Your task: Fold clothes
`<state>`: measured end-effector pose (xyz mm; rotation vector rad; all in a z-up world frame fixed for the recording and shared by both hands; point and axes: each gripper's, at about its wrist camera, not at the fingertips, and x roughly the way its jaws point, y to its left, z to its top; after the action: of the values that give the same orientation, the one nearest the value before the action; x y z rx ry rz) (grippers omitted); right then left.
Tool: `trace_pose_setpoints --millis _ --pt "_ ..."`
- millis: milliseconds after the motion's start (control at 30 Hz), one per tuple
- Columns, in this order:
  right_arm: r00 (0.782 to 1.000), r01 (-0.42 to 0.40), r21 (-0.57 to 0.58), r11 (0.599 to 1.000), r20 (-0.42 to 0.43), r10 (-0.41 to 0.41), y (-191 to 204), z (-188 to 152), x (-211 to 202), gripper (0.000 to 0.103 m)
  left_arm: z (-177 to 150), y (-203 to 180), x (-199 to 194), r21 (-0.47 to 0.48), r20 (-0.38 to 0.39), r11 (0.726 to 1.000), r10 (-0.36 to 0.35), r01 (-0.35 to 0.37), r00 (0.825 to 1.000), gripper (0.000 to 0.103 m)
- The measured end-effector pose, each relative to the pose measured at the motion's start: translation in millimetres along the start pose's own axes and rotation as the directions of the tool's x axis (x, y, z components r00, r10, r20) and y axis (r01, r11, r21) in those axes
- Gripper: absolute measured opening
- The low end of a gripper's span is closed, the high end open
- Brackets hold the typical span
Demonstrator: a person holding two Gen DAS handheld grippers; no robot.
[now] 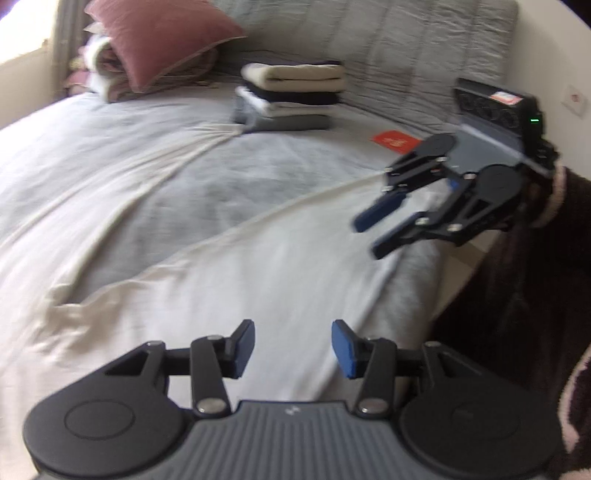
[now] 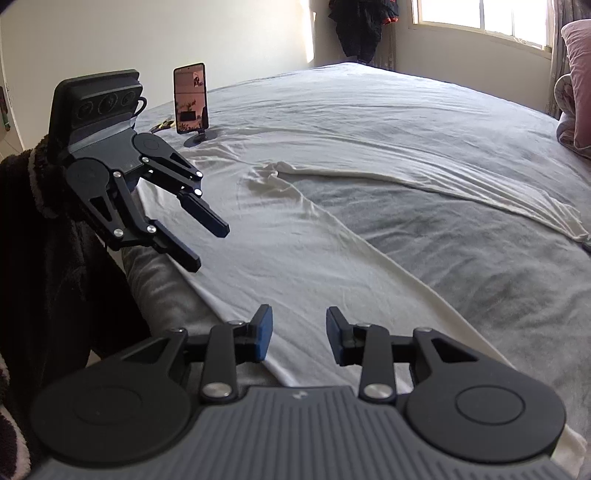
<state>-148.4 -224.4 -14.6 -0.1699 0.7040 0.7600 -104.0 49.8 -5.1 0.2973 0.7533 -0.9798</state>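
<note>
White garment (image 2: 332, 236) lies spread flat across the bed (image 2: 480, 258), under both grippers. Left gripper (image 1: 293, 349) and right gripper (image 2: 299, 336) hover with fingers wide apart, holding nothing. At twelve o'clock, folded clothes (image 1: 291, 96); a red card (image 1: 395, 142), its writing unreadable.

A bedroom in a home: a wide bed (image 2: 369, 122) under a grey sheet fills both views, with a pink pillow (image 1: 162, 40) and a stack of folded clothes (image 1: 291, 96) at its padded headboard (image 1: 388, 48), and a window (image 2: 491, 18) beyond its far edge.
</note>
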Motion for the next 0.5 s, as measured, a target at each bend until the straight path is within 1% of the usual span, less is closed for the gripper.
trace_pose_setpoints --millis 67,133,167,233,267,333,433,500 --pt "1.0 0.005 0.012 1.0 0.015 -0.005 -3.7 9.6 3.0 0.039 5.3 17.1 -5.9 -0.057 -0.006 0.995 0.078 -0.078 0.997 0.055" --pt "1.0 0.004 0.023 1.0 0.026 -0.005 -7.0 19.5 7.3 0.04 9.4 32.4 -10.4 -0.116 -0.022 0.982 0.147 -0.149 0.989 0.055" --pt "0.999 0.004 0.03 1.0 0.031 -0.005 -8.7 24.9 10.1 0.04 10.7 39.3 -11.5 -0.135 -0.037 0.972 0.189 -0.193 0.981 0.055" --pt "0.999 0.002 0.045 0.999 0.043 -0.004 -11.6 36.5 17.2 0.04 12.3 54.3 -12.8 -0.163 -0.071 0.946 0.273 -0.281 0.959 0.055" --pt "0.999 -0.004 0.051 0.999 0.05 0.001 -12.7 42.1 20.7 0.04 11.9 61.3 -14.5 -0.176 -0.079 0.933 0.304 -0.313 0.949 0.055" --pt "0.998 -0.023 0.068 0.997 0.064 0.018 -15.5 54.2 28.8 0.042 8.7 75.0 -20.3 -0.204 -0.082 0.914 0.341 -0.351 0.936 0.056" --pt "0.997 -0.03 0.093 0.995 0.073 0.024 -19.2 73.2 41.9 0.042 -1.4 97.3 -35.8 -0.249 -0.067 0.884 0.392 -0.395 0.918 0.058" --pt "0.997 -0.032 0.106 0.994 0.075 0.024 -21.6 86.5 51.7 0.042 -10.7 115.3 -47.4 -0.305 -0.052 0.859 0.417 -0.412 0.907 0.059"
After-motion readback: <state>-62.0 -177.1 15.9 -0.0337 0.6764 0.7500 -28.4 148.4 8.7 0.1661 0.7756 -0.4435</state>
